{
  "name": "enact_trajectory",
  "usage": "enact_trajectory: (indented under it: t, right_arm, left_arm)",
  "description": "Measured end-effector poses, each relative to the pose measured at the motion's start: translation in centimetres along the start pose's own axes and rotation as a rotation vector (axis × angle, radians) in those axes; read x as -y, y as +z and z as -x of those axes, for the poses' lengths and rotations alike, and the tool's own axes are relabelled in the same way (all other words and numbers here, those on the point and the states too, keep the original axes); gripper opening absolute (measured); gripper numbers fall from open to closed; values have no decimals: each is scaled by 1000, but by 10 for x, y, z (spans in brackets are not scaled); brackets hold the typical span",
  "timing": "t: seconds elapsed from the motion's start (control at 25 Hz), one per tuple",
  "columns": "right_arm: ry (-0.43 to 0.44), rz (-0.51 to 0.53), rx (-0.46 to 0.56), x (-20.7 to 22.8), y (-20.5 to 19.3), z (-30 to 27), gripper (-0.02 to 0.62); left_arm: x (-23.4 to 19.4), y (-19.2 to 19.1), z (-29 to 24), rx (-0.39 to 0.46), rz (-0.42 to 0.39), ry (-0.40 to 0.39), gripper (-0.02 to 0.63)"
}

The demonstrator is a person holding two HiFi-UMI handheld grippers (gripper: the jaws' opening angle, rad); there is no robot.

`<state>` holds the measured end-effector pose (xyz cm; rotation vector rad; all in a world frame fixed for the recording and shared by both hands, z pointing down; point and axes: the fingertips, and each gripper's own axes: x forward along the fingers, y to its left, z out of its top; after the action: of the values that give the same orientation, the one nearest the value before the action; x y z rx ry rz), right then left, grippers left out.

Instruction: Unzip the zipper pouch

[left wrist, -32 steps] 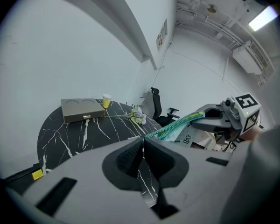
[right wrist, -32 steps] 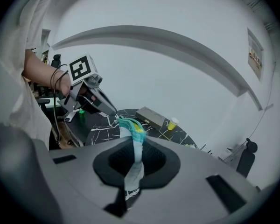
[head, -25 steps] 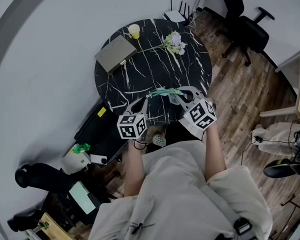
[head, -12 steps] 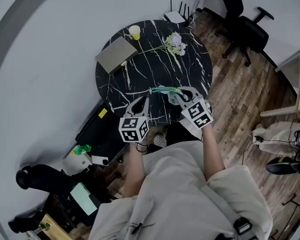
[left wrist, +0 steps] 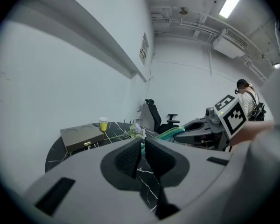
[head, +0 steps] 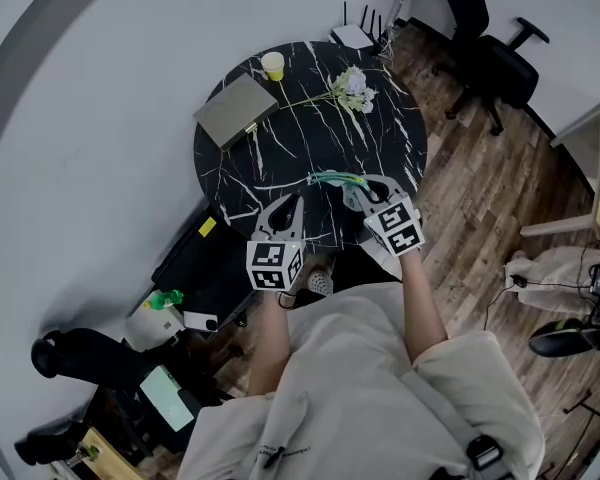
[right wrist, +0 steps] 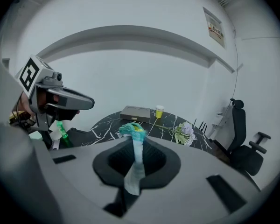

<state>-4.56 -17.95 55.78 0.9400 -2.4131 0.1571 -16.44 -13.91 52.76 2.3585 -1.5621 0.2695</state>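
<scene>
The teal zipper pouch [head: 332, 179] hangs above the near edge of the round black marble table [head: 280, 158], stretched between my two grippers. My left gripper [head: 298, 197] is shut at the pouch's left end. In the left gripper view a sliver of teal shows between the closed pads of the left gripper [left wrist: 141, 146]. My right gripper [head: 358, 190] is shut on the pouch's right end. In the right gripper view pale fabric runs up through the right gripper [right wrist: 134, 146], and the pouch [right wrist: 132, 129] bunches above it. I cannot make out the zipper pull.
On the far side of the table lie a flat grey box [head: 235, 108], a yellow cup [head: 272, 64] and a flower sprig [head: 352, 83]. A black office chair [head: 490, 48] stands at the back right. Dark cases and a green bottle [head: 160, 296] crowd the floor at the left.
My left gripper has drifted slightly right and back toward the person. The pouch stays held between both grippers, and the right gripper has hardly moved.
</scene>
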Motion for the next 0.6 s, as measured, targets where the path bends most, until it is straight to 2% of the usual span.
enact_trajectory:
  t: [0.12, 0.24, 0.4, 0.6]
  right_arm:
    - [6, -40, 10, 0, 1, 1, 23]
    - [13, -42, -5, -2, -2, -2, 23]
    - [20, -36, -11, -5, -2, -2, 23]
    - [22, -46, 10, -4, 4, -3, 23]
  left_arm:
    - [-3, 0, 2, -2, -47, 21, 29]
    - [-6, -1, 2, -6, -57, 36, 28]
    - [-4, -1, 4, -13, -28, 1, 21]
    - [-2, -3, 4, -34, -30, -44, 21]
